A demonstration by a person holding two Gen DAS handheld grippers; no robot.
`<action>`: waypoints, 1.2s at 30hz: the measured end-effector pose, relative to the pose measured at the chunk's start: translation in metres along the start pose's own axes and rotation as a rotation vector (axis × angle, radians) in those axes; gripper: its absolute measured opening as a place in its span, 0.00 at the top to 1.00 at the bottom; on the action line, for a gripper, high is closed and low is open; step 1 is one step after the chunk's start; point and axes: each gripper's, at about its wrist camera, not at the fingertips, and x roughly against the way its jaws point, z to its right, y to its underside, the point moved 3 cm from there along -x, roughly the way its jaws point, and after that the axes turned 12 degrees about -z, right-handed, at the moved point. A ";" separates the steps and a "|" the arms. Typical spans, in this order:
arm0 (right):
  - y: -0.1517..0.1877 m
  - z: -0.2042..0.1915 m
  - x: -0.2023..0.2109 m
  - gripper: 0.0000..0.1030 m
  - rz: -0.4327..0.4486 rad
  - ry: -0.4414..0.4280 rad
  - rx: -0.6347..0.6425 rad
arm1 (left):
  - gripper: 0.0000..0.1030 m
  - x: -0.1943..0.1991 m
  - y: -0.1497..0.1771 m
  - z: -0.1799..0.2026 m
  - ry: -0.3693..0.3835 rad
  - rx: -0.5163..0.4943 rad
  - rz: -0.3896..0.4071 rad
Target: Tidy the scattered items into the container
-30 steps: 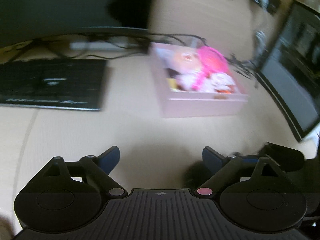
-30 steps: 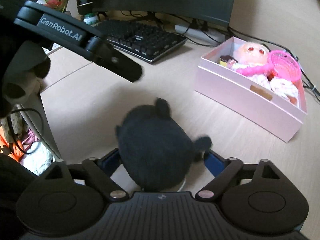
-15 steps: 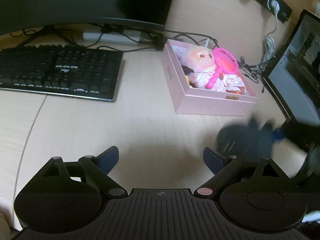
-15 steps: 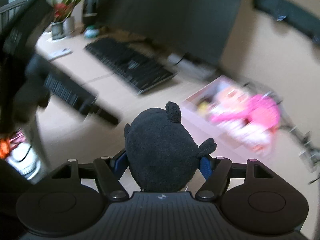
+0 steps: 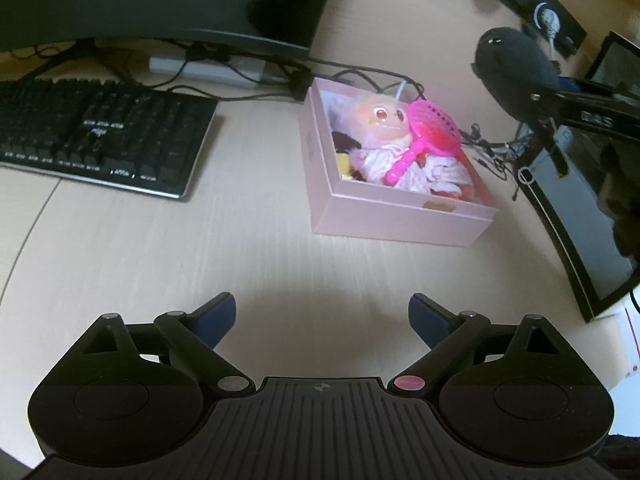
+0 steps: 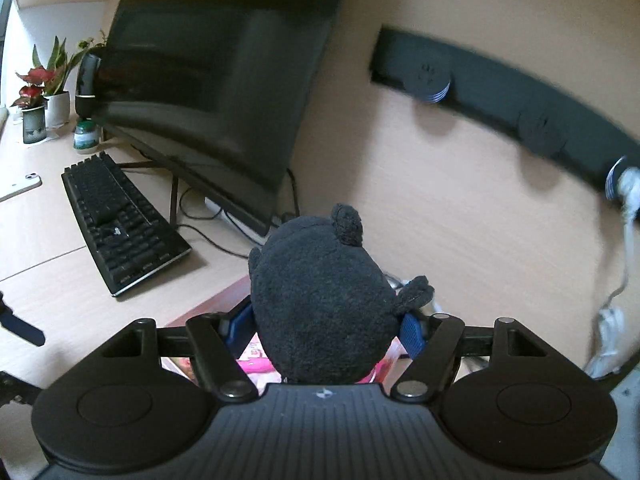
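One pink box [image 5: 400,216], one black plush toy [image 6: 324,304], one doll [image 5: 380,120], one pink scoop [image 5: 430,130], one keyboard [image 5: 100,136], two potted plants [image 6: 42,92], one phone [image 6: 20,186].

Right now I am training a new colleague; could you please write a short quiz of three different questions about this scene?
1. True or false: the right gripper is shut on the black plush toy.
2. What lies across the doll in the pink box?
A. pink toy racket
B. phone
C. keyboard
3. Fill in: between the left gripper's blue pads is ___.

Key: 1 true; 2 A; 3 nothing, only bare desk.
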 end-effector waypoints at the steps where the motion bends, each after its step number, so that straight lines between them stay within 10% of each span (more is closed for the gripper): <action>1: 0.002 0.004 -0.008 0.25 -0.018 -0.031 -0.008 | 0.06 -0.001 0.000 0.000 -0.003 0.011 -0.003; 7: 0.011 0.024 -0.015 0.10 -0.028 -0.129 -0.101 | 0.06 -0.009 -0.004 0.003 -0.028 0.041 -0.022; 22: 0.108 0.018 -0.008 0.05 -0.127 0.011 -0.146 | 0.06 -0.043 -0.047 0.081 -0.005 -0.192 -0.030; 27: 0.124 -0.023 -0.030 0.58 -0.235 -0.159 -0.089 | 0.06 -0.039 -0.041 0.068 -0.065 -0.158 -0.029; 36: 0.118 -0.046 -0.072 0.65 -0.281 -0.262 -0.114 | 0.06 -0.028 -0.010 0.034 -0.100 -0.047 -0.070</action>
